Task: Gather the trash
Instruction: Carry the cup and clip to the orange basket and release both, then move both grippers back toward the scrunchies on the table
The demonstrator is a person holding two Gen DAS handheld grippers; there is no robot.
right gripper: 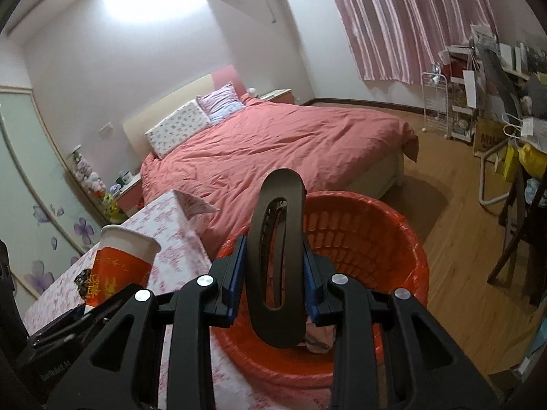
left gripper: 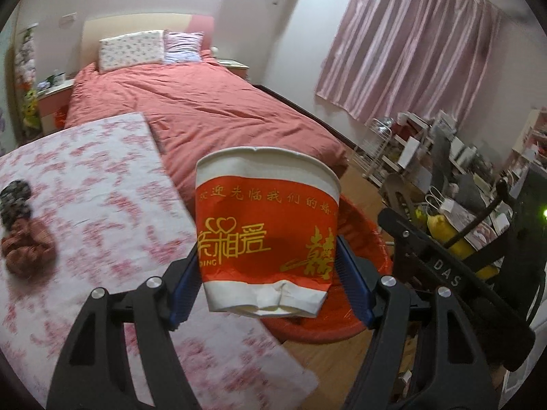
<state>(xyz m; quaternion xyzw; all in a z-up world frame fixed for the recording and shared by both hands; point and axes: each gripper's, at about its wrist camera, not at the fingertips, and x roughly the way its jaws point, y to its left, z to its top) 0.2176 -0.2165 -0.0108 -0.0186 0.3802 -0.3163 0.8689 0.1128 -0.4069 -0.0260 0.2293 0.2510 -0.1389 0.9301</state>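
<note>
Left gripper pinches a crumpled paper cup, mouth up, mid-frame. Right gripper squeezes a dark oval hair clip, long axis vertical, over the red basket at lower center.

Right gripper clamps a dark hair clip above the red basket.

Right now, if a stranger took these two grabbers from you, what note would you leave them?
Left gripper: shut on the crumpled paper cup, held near the table's edge.
Right gripper: shut on a dark oval hair clip, held over the red basket.
Done: both pieces picked up; something pinkish already lies in the basket.
Left: drop both in; the dark and brown bundles remain on the table.
</note>
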